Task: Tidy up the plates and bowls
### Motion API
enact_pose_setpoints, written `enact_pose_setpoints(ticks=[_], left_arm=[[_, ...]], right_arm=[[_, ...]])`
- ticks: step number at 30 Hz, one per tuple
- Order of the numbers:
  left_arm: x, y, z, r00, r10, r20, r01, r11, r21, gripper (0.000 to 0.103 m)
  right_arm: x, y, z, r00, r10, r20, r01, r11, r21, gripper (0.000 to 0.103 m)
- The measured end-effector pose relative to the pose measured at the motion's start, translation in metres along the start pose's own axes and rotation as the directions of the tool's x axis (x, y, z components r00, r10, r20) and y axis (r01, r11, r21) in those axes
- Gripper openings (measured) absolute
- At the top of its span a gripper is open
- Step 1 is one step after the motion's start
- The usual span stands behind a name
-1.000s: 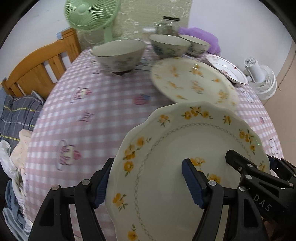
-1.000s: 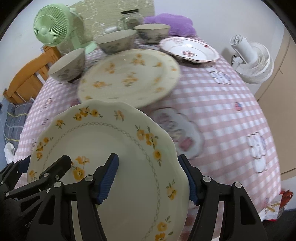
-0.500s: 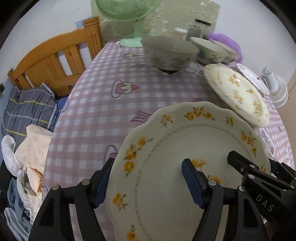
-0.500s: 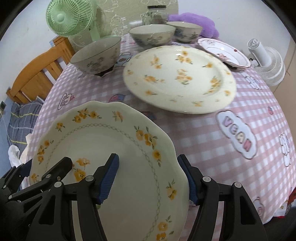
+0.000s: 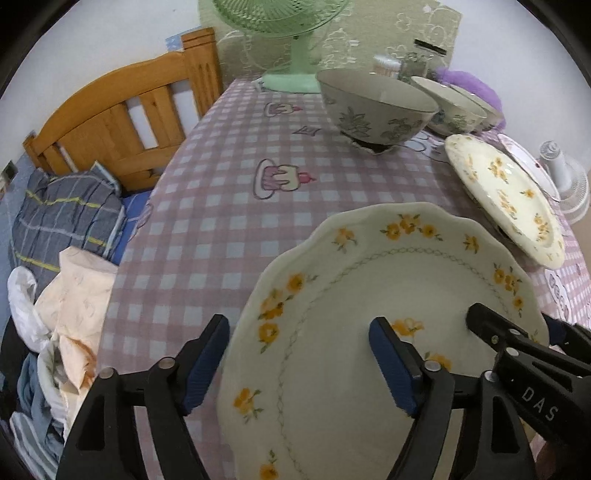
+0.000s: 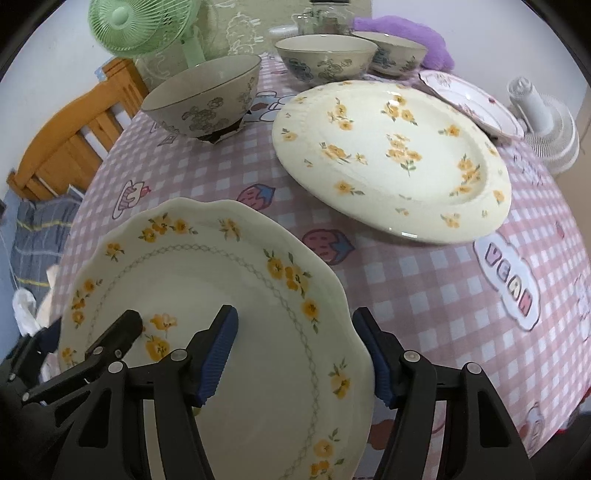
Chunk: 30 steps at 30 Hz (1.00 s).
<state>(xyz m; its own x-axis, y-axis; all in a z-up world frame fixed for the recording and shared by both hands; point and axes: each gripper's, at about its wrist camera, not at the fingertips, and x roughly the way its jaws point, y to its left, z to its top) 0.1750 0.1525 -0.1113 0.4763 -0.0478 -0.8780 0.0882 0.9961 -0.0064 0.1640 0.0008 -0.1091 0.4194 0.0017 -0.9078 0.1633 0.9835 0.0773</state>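
Left wrist view: the left claw (image 5: 299, 363) straddles the left rim of a scalloped plate (image 5: 332, 369) with yellow flowers, low and right of centre; its jaws are opening, and the outer pad stands clear of the rim. The right claw (image 5: 524, 354) enters from the lower right over the same plate. On the pink-checked counter (image 5: 221, 221), a large floral bowl (image 5: 376, 107) sits at the upper centre, with a flowered round plate (image 5: 506, 199) at the right edge.

Right wrist view: the right claw (image 6: 295, 352) straddles the scalloped plate's (image 6: 221, 332) right rim at the lower left; whether its pads clench the rim cannot be told. The round plate (image 6: 391, 155) lies at the upper right; three bowls (image 6: 207, 99) line the top, beside a green fan (image 6: 144, 26).
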Motion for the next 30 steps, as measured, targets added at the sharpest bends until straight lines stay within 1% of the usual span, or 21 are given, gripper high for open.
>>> enact_pose_setpoints(ticks=[2,4,6,7,10,11,14,16,19,21,25,30], left_arm=[[0.0,0.003,0.0,1.0,-0.003,-0.027,0.002,1.0,-0.015,0.084],[-0.004,0.005,-0.001,0.998,-0.004,-0.058,0.003,1.0,-0.025,0.084],[-0.015,0.005,-0.004,0.999,0.001,-0.053,-0.002,1.0,-0.031,0.085],[-0.02,0.005,-0.004,0.999,-0.001,-0.052,-0.001,1.0,-0.031,0.088],[-0.034,0.0,-0.003,0.999,-0.014,-0.033,0.013,0.999,-0.029,0.09],[-0.038,-0.003,-0.001,0.999,-0.022,-0.025,0.022,0.999,-0.026,0.091],[-0.045,-0.011,0.008,0.999,-0.039,-0.009,0.038,0.999,-0.036,0.091],[-0.048,-0.018,0.014,0.999,-0.042,-0.006,0.042,0.998,-0.047,0.091],[-0.05,-0.028,0.024,0.998,-0.07,-0.004,0.069,0.996,-0.059,0.091],[-0.053,-0.035,0.03,0.997,-0.077,0.012,0.078,0.996,-0.048,0.091],[-0.053,-0.058,0.042,0.997,-0.063,0.042,0.063,0.998,0.004,0.092],[-0.045,-0.092,0.055,0.998,-0.046,0.044,0.045,0.999,0.027,0.091]], right_arm=[[-0.001,0.004,0.001,1.0,-0.026,-0.004,0.026,0.999,-0.034,0.068],[-0.003,0.002,0.003,1.0,-0.007,-0.018,0.006,1.0,-0.025,0.068],[-0.011,-0.001,0.005,1.0,0.014,-0.017,-0.015,1.0,-0.027,0.068],[-0.016,-0.001,0.006,1.0,0.01,-0.008,-0.01,0.999,-0.039,0.069],[-0.036,0.0,0.01,1.0,-0.011,0.029,0.013,0.997,-0.083,0.071],[-0.042,-0.001,0.011,0.999,-0.006,0.035,0.009,0.995,-0.095,0.072],[-0.058,-0.006,0.014,0.997,-0.025,0.069,0.033,0.993,-0.118,0.072],[-0.065,-0.015,0.016,0.997,-0.024,0.077,0.032,0.994,-0.106,0.073],[-0.071,-0.028,0.021,0.996,-0.016,0.087,0.024,0.996,-0.089,0.074],[-0.074,-0.039,0.026,0.995,-0.01,0.094,0.017,0.997,-0.08,0.075],[-0.077,-0.057,0.035,0.994,0.008,0.106,-0.003,0.999,-0.05,0.075],[-0.074,-0.089,0.052,0.991,0.028,0.134,-0.027,1.0,-0.01,0.075]])
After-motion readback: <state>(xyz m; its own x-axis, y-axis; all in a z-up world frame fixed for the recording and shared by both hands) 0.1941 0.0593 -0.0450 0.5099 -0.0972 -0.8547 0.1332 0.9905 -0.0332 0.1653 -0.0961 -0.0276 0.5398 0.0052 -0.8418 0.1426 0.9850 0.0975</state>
